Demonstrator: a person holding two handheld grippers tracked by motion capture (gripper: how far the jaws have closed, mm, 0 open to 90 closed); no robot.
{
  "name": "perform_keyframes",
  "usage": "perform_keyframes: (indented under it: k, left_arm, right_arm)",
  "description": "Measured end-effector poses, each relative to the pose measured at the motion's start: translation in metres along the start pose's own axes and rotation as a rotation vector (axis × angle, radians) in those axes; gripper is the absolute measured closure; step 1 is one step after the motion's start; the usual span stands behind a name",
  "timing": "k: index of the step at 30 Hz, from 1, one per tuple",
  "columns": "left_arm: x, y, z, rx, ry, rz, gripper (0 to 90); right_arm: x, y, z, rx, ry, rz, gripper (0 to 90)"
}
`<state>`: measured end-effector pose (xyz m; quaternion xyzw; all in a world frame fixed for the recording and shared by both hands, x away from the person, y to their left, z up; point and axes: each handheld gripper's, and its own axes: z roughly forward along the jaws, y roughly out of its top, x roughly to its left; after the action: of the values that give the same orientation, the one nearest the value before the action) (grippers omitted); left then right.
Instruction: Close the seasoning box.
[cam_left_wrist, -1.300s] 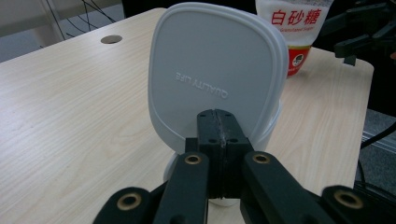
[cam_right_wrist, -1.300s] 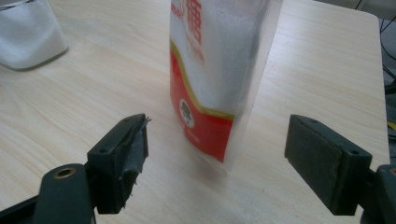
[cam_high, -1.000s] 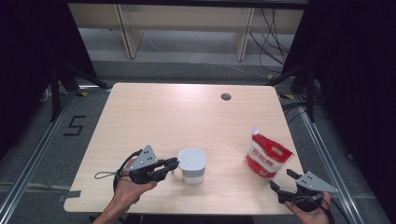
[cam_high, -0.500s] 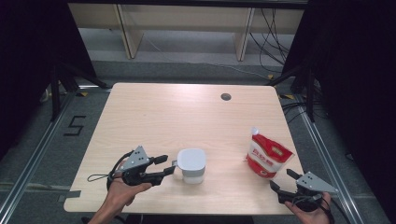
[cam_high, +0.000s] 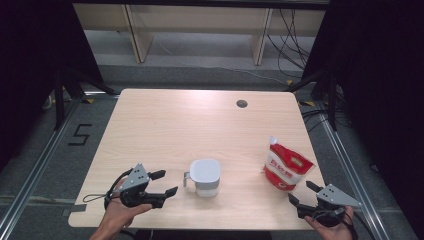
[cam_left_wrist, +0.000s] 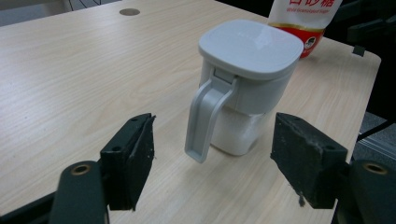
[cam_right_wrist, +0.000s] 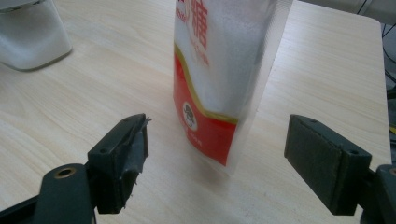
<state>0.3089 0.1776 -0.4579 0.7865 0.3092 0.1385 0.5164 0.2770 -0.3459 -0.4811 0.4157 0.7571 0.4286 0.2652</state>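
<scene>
A white jug with a grey lid and a grey handle (cam_high: 205, 177) (cam_left_wrist: 245, 86) stands near the table's front edge. My left gripper (cam_high: 165, 182) (cam_left_wrist: 212, 163) sits just left of it, drawn back from the handle (cam_left_wrist: 205, 119). Its jaws have just been opening and now stand wide apart, with nothing between them. A red and white pouch of sugar (cam_high: 286, 167) (cam_right_wrist: 224, 70) stands upright at the front right. My right gripper (cam_high: 304, 192) (cam_right_wrist: 217, 163) is open just in front of the pouch, not touching it.
The wooden table (cam_high: 200, 125) has a round grommet hole (cam_high: 242, 104) near its far edge. The table's front edge lies right under both hands. Shelving and cables (cam_high: 280, 45) stand on the floor beyond the table.
My left gripper has let go of the jug's handle, opened its jaws and pulled back to the left. The jug has stayed put. The right gripper has not moved.
</scene>
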Motion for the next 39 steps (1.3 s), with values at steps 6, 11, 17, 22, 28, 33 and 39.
perform_keyframes:
  k: [6, 11, 17, 22, 28, 33, 39]
  left_arm:
    - [0.001, -0.009, -0.005, 0.009, 0.012, -0.025, 25.5]
    - [0.004, -0.016, -0.008, 0.022, 0.009, -0.008, 24.5]
    - [0.003, -0.025, -0.011, 0.059, 0.030, 0.008, 23.5]
    - [0.001, -0.030, -0.014, 0.083, 0.043, 0.028, 22.9]
    - [-0.002, -0.036, -0.014, 0.086, 0.055, 0.003, 22.8]
    - [-0.006, -0.040, -0.014, 0.121, 0.057, 0.003, 22.4]
    - [-0.006, -0.045, -0.012, 0.171, 0.063, 0.029, 19.1]
  right_arm:
    - [0.000, 0.000, 0.000, 0.006, -0.001, -0.001, 22.4]
    - [0.000, 0.000, 0.000, 0.013, -0.003, -0.008, 22.4]
    - [0.000, 0.000, 0.000, 0.011, 0.002, -0.003, 22.4]
    - [0.001, 0.000, -0.001, 0.019, -0.003, -0.009, 22.4]
    - [0.000, 0.000, 0.000, 0.008, -0.005, -0.012, 22.4]
    - [0.003, 0.000, -0.003, 0.032, -0.002, 0.032, 22.4]
    - [0.004, 0.000, -0.001, 0.036, 0.007, 0.038, 21.6]
